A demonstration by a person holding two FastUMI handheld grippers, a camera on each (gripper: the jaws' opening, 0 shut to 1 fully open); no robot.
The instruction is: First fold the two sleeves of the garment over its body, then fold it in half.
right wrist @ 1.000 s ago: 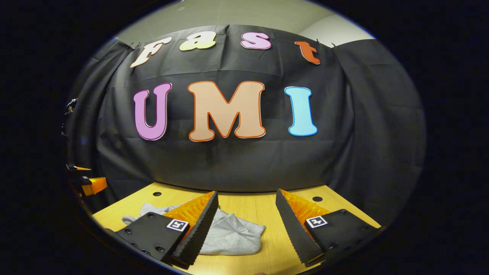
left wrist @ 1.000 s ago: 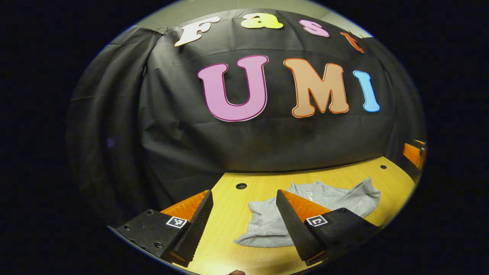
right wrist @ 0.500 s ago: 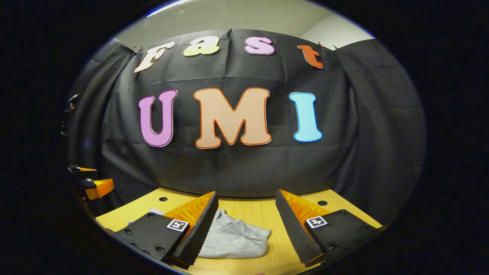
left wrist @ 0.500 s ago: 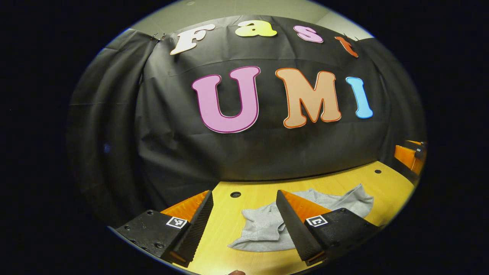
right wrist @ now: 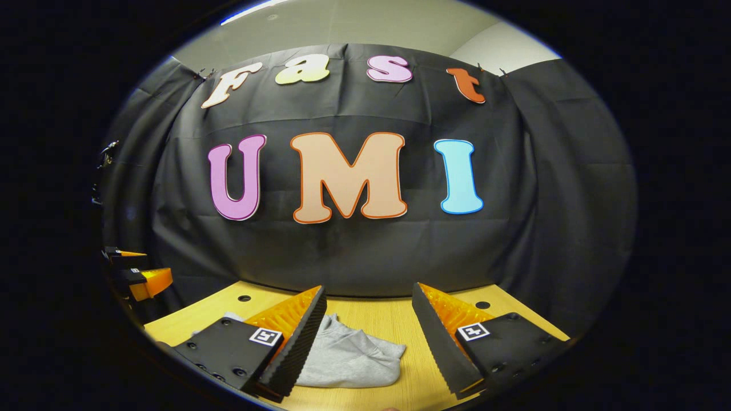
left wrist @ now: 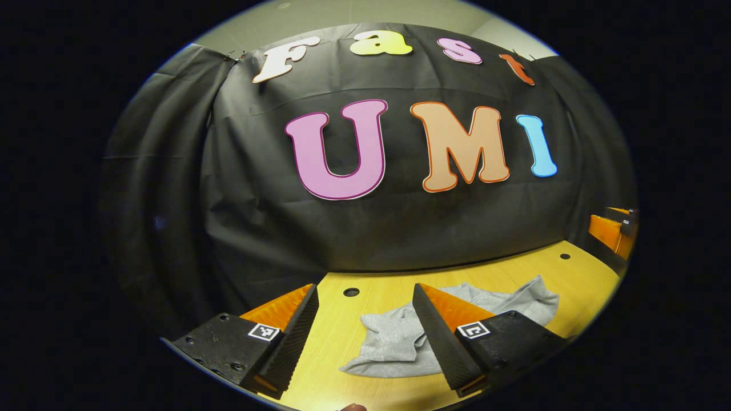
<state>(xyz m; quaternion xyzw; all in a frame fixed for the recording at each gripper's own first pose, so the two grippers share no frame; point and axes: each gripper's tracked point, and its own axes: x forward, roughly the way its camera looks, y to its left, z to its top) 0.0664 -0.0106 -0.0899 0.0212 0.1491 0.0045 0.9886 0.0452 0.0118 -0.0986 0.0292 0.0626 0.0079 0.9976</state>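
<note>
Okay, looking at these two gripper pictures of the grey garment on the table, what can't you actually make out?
- Garment, left gripper view: its middle is covered by the left gripper finger, so the fold state is unclear.
- Garment, right gripper view: its left part sits behind the right gripper finger.
- Sleeves: cannot be told apart from the body in the bunched cloth.
- Table: near edge cut off at the bottom of both views.

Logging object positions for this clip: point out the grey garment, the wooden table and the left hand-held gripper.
grey garment (left wrist: 394,342), left gripper view, on its near left part.
wooden table (left wrist: 342,337), left gripper view, bare top left of the garment.
left hand-held gripper (left wrist: 365,294), left gripper view, midway between its open fingertips.
</note>
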